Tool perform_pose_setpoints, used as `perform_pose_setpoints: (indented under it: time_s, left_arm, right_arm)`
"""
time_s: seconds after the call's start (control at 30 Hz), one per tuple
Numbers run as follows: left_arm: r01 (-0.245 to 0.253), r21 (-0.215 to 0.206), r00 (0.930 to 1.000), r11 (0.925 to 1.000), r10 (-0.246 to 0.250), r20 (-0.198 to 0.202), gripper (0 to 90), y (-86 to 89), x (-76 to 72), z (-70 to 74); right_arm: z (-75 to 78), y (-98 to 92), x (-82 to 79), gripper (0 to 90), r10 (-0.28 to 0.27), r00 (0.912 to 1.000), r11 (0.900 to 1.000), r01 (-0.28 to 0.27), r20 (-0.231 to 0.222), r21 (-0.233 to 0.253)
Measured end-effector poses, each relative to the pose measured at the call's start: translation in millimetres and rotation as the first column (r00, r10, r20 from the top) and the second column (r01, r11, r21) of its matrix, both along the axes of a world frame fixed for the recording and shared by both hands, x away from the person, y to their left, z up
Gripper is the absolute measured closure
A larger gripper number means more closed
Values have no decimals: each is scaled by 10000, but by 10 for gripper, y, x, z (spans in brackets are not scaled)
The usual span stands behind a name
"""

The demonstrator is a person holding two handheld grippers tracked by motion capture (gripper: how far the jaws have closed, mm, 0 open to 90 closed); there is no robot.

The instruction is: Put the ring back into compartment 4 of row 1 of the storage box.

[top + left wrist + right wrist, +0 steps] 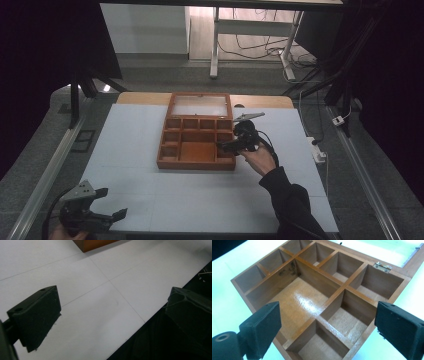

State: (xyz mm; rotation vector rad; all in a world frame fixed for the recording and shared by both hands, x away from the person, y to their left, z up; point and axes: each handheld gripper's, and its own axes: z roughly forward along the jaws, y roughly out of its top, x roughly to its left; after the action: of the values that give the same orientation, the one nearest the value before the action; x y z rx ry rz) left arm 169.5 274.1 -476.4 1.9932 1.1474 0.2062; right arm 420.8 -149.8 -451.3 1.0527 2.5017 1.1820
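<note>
A brown wooden box (172,151) with several empty compartments lies open in the middle of the white table top, its glass-paned lid (201,104) folded back flat behind it. My right gripper (225,146) hovers open over the box's right-hand compartments, and the right gripper view looks down into the box (312,285) between the wide-apart jaws. My left gripper (114,205) is open near the table's front left corner, over the bare white surface (82,297), with nothing between its fingers. A corner of the box (92,243) shows at the top of the left gripper view.
The white board (130,145) covers a wooden table; its front edge runs just below the left gripper. Metal rails (45,185) flank the table on both sides. A table frame and cables (260,47) stand on the floor behind.
</note>
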Motion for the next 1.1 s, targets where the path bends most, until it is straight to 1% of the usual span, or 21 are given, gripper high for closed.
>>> perform_pose_setpoints:
  time_s: [0.17,0.3,0.43,0.67,0.83,0.97,1.1]
  left_arm:
    - [4,-17,10000,10000,-4,26,2,2,-3,0]
    - [9,-14,10000,10000,-9,33,2,1,-5,1]
    - [6,-30,10000,10000,-6,41,2,4,-5,0]
    - [2,-33,10000,10000,-2,44,2,4,-6,1]
    - [-3,-30,10000,10000,3,38,2,3,-5,0]
    - [-4,-24,10000,10000,4,37,2,3,-5,0]
    - [-9,-24,10000,10000,9,40,2,4,-6,0]
  right_arm:
    - [-32,10,-46,35,209,9996,9998,-209,-201,1]
    - [-32,15,-99,24,334,9992,9994,-334,-211,-15]
    - [-2,11,-167,17,518,9985,9985,-520,-176,-138]
    - [60,-25,-287,16,543,9983,9985,-544,-225,-33]
    - [89,-67,-369,15,580,9981,9982,-577,-192,163]
    - [107,-101,-436,15,567,9984,9983,-567,-53,120]
    - [97,-149,-509,11,516,9987,9986,-515,-32,68]
